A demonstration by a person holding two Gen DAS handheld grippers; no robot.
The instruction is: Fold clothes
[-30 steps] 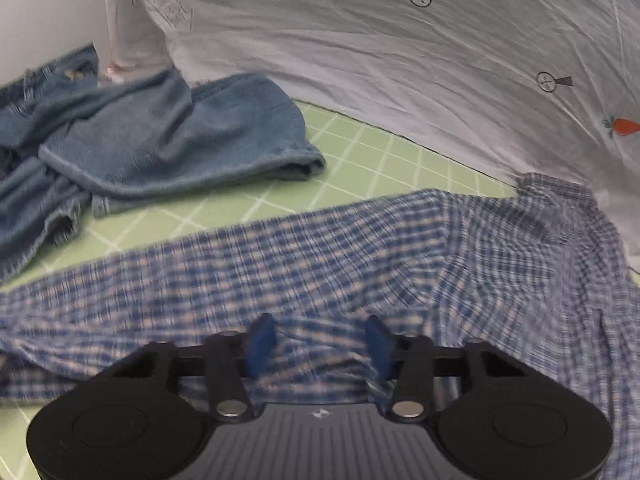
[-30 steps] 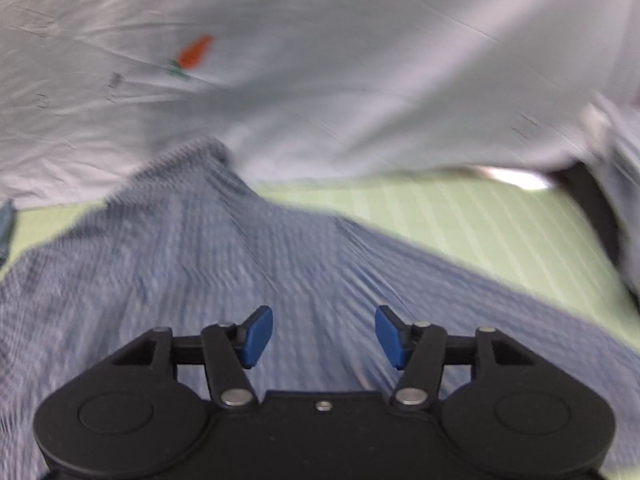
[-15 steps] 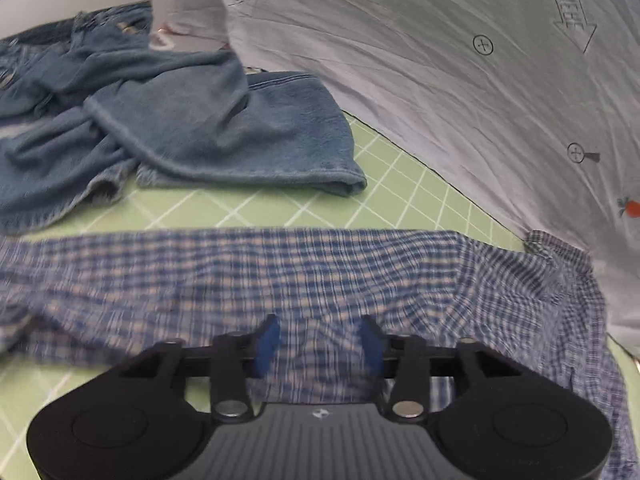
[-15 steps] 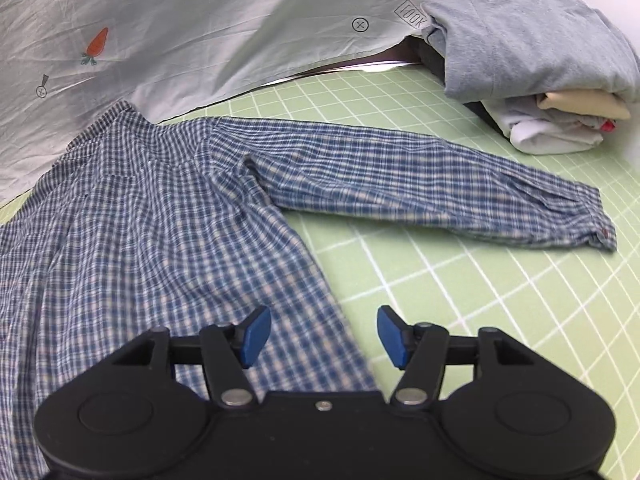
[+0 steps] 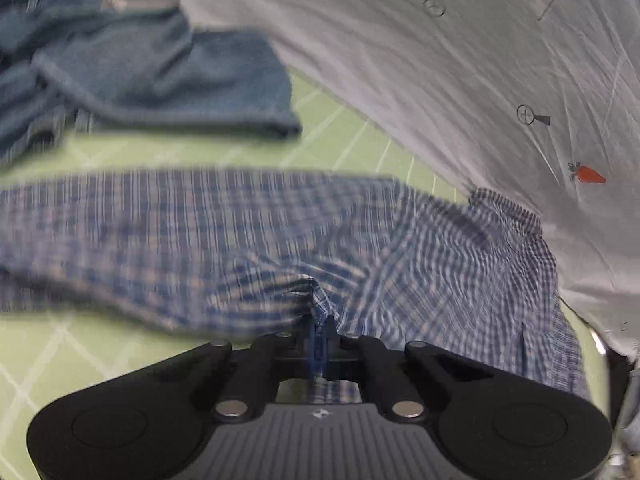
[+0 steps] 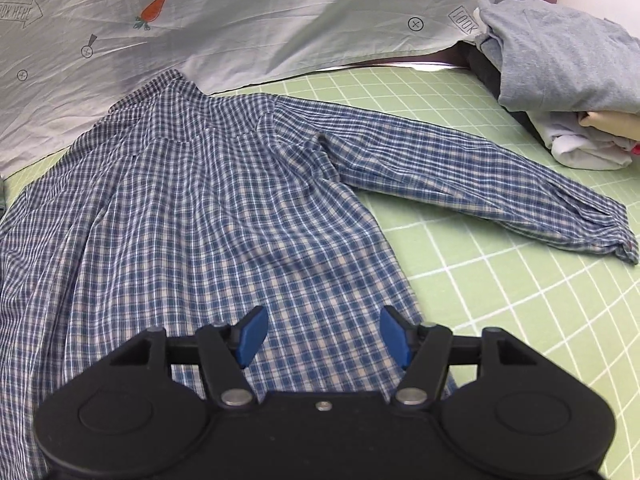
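A blue-and-white checked long-sleeved shirt (image 6: 208, 216) is seen spread back-up on a green grid-lined mat (image 6: 520, 304), its collar (image 6: 168, 84) pointing away from the cameras and touching the edge of a pale printed sheet (image 6: 280, 12) marked with small carrots and arrows. In the left wrist view, which is blurred, the left gripper (image 5: 320, 334) is shown with its blue fingertips pressed together on a raised pinch of the shirt's fabric, near where the left sleeve (image 5: 140, 232) joins the body; the cloth is drawn up into a small ridge at the jaws, which suggests the side of the shirt is gripped so that it can be lifted and turned inward. Beyond that sleeve, crumpled blue jeans (image 5: 152, 76) are left in a heap on the mat, close to the shirt but apart from it, probably waiting their turn. In the right wrist view the right gripper (image 6: 322, 336) is held just above the lower part of the shirt's body, its blue pads (image 6: 252, 334) spread wide with nothing between them, as if readied to take a matching hold. The right sleeve (image 6: 480, 184) is laid out straight to the side of the shirt, its cuff well out on the mat. Past the cuff, a stack of folded garments (image 6: 568, 80), grey on top, is set at the mat's far corner, likely as the finished pile. The fold itself is judged barely begun.
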